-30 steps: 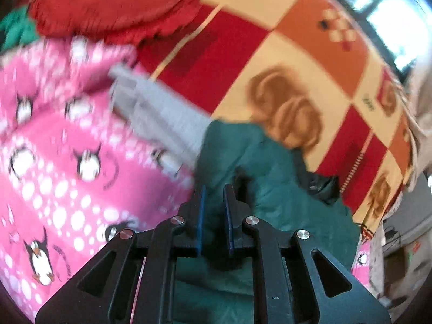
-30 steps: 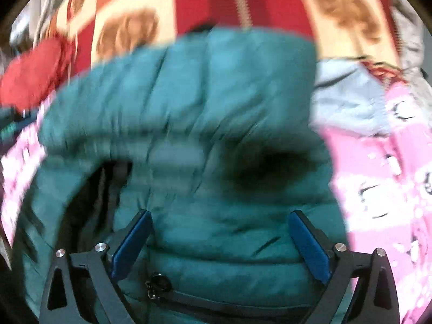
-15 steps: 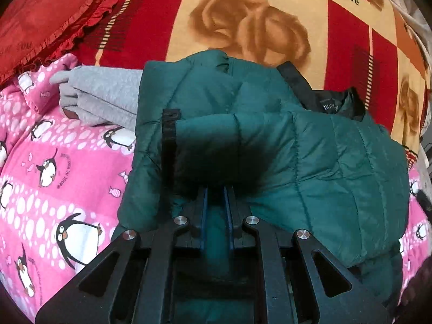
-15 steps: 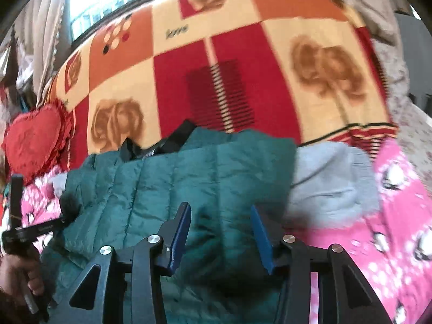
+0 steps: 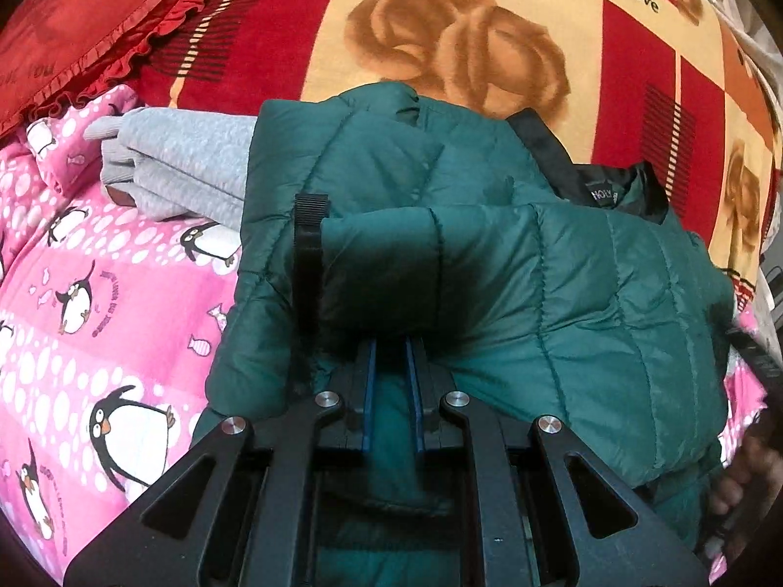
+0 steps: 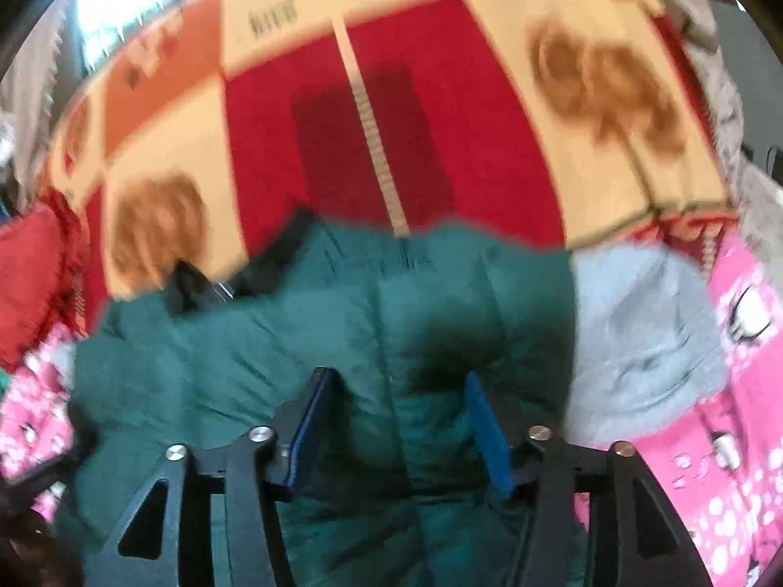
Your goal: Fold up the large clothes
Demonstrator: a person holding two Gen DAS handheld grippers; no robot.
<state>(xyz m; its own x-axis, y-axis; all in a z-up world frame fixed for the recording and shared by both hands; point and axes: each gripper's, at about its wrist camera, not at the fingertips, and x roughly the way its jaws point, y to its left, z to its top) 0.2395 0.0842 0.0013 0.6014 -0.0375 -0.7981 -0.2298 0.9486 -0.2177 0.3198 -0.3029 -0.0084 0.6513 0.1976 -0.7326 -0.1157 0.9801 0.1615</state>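
A dark green quilted puffer jacket (image 5: 563, 293) lies folded on the bed, its black collar lining at the far side; it also shows in the right wrist view (image 6: 293, 342). My left gripper (image 5: 391, 357) is shut on a fold of the jacket's near edge, its tips hidden under the folded sleeve. My right gripper (image 6: 396, 401) is open, its blue pads apart over the jacket's near part, holding nothing. That view is blurred.
A folded grey garment (image 5: 186, 166) lies under the jacket's edge, also in the right wrist view (image 6: 641, 342). Pink penguin blanket (image 5: 98, 318) is near, red-and-cream rose blanket (image 5: 440, 49) beyond. A red heart cushion (image 5: 73, 24) is far left. The other hand (image 5: 744, 479) is at right.
The jacket was folded over onto itself and laid down. My right gripper let go, narrowed, then opened wider again. My left gripper stayed shut on the jacket.
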